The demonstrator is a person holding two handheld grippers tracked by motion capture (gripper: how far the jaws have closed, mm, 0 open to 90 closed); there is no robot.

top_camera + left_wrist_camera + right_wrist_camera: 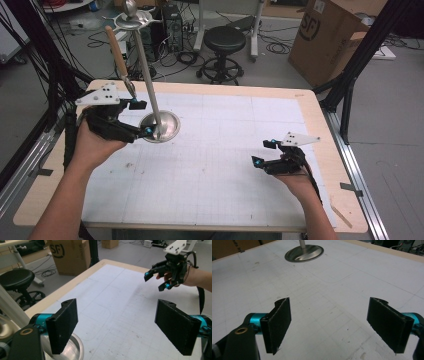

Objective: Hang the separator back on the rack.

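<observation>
High view: the left gripper (142,118) stands open at the round base of a steel utensil stand (160,126), far left on the table (310,107); a wooden-handled tool (118,52) hangs from its top. The stand looks stiff, smooth and top-heavy, best held low on the pole.

Left gripper view: nothing between the pads.

Right gripper view: the right gripper (329,322) is open and empty.

Both grippers, the left gripper (141,118) and the right gripper (265,153), are black. Each has blue knobs near the jaws. Each carries a grey three-cornered plate dotted with screws.
</observation>
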